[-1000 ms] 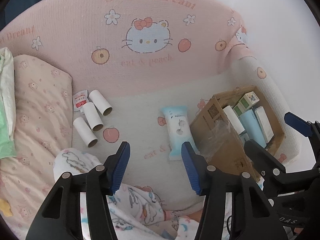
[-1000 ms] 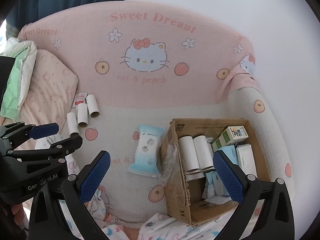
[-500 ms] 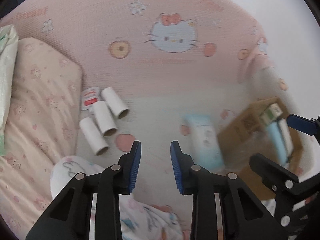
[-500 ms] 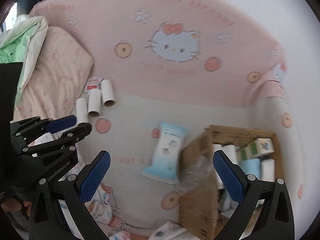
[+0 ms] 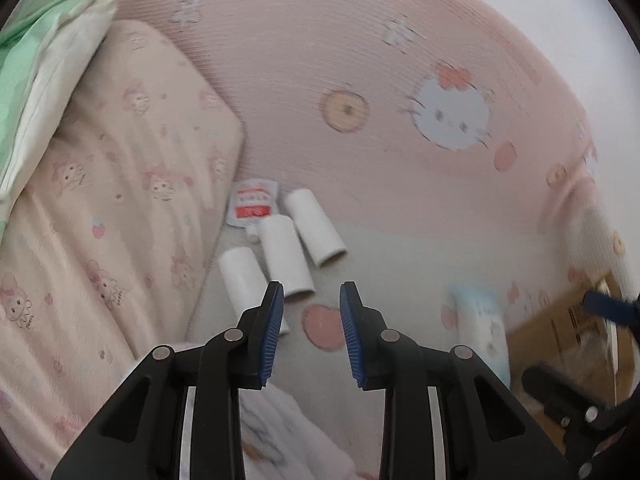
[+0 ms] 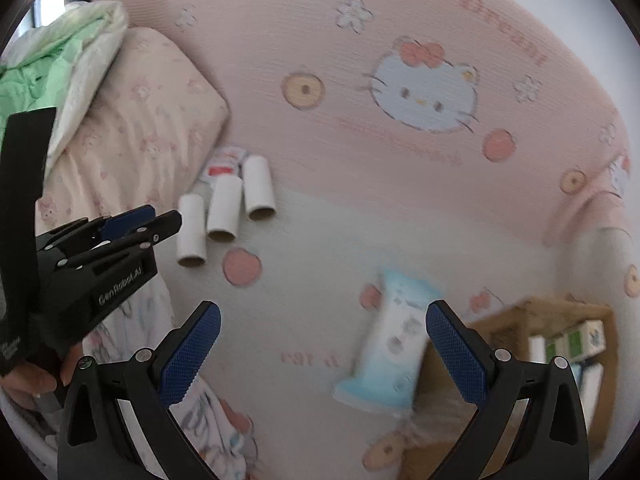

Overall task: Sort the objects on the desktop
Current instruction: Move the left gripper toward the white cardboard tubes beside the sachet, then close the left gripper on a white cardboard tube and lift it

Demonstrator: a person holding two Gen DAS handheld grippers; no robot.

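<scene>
A pink-and-white cartoon-cat printed bed sheet [image 6: 400, 216] forms the work surface, bordered by a pale pink patterned pillow [image 5: 100, 216] and a white wall [image 5: 520, 4]. At its right edge sits the brown cardboard sorting box [image 6: 540, 328], already holding cartons, with a light blue wipes packet [image 6: 396, 344] beside it. Three white cardboard tubes [image 5: 280, 256] and a red-and-white sachet [image 5: 252, 204] lie near the pillow. Compared with a second earlier, both tools have descended toward the tubes. The left gripper [image 5: 311, 332] has narrowed to half-spread, empty; the right gripper [image 6: 322, 356] stands wide, empty. A tube pickup appears imminent.

Three white cardboard tubes [image 5: 280, 256] lying side by side
</scene>
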